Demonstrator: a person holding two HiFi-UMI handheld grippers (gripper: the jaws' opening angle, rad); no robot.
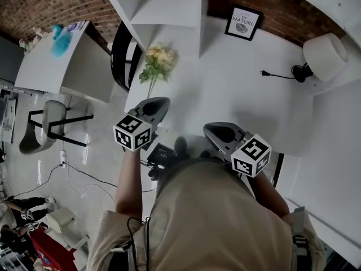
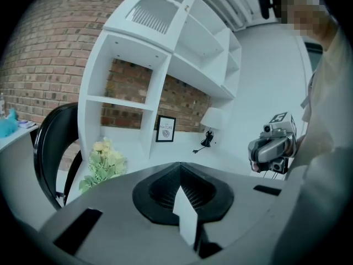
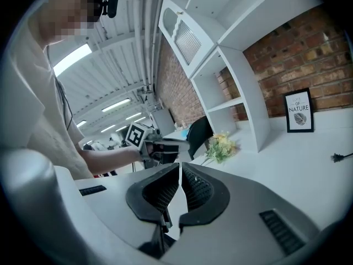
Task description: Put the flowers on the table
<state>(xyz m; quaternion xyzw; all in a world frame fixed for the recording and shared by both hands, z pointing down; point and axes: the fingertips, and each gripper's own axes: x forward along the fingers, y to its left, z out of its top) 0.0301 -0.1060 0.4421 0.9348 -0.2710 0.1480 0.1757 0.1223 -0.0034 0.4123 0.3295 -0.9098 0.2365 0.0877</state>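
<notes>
White table (image 1: 248, 95); white shelf unit (image 1: 169, 7) at its back. Left gripper (image 1: 162, 102), right gripper (image 1: 210, 129): jaws together, empty, over table's near edge. Flowers (image 1: 157, 62), yellow, green-leaved: on table's left side beside the shelf upright, clear of both grippers.

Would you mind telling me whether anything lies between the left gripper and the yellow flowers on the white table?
Nothing visible does. The bunch of yellow flowers with green leaves lies on the white table, and only bare tabletop shows between it and the shut, empty left gripper.
</notes>
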